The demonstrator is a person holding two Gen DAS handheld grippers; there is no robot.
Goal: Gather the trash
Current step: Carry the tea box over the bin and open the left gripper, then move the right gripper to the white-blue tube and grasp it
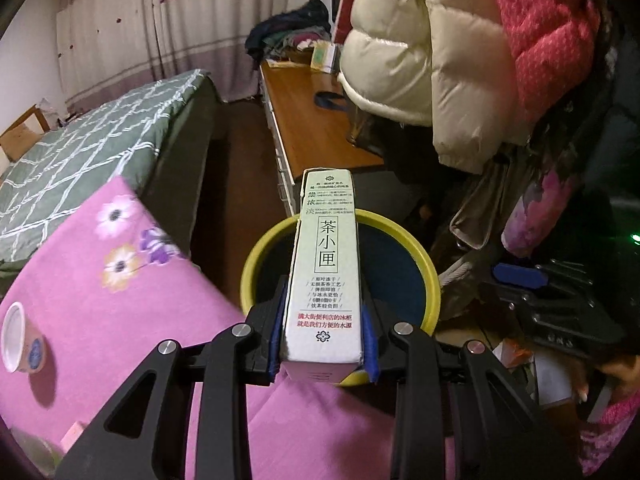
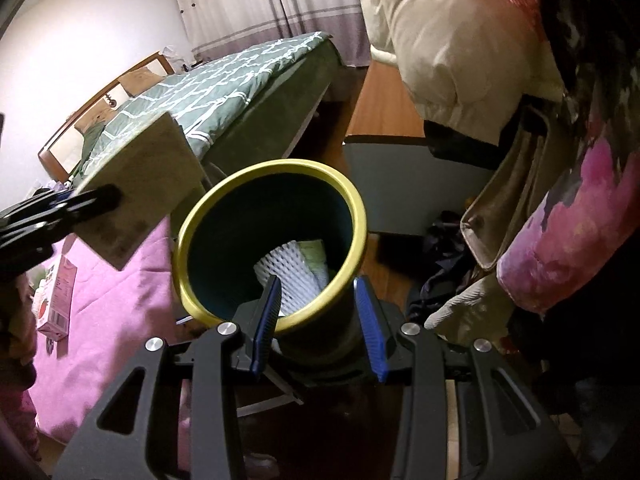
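- A paper cup point(image 1: 22, 338) lay tipped on its side at the far left of the left wrist view, on a pink flowered cloth point(image 1: 132, 312).
- Behind the cloth stood a bed with a green patterned quilt point(image 1: 92, 148), and beyond it pale curtains point(image 1: 168, 28).
- The left gripper point(image 1: 323, 342) pinched a pale green tea box point(image 1: 324, 280) by its two broad faces, its blue pads tight against the cardboard; the box stood on edge, its far end over the mouth of the yellow-rimmed bin point(image 1: 420, 256).
- In the right wrist view the same box point(image 2: 140, 188) showed at the left (blurred), clamped in the left gripper's black fingers point(image 2: 92, 200) just beside the bin's rim point(image 2: 352, 200).
- A small pink carton point(image 2: 58, 300) lay on the cloth below it.
- The right gripper point(image 2: 318, 320) gripped the bin's near wall, one blue pad inside the rim and one outside.
- Inside the bin lay a white foam net point(image 2: 296, 276) and something pale green.
- Right of the bin hung a cream puffer jacket point(image 1: 420, 52) and a red quilted one point(image 1: 548, 20).
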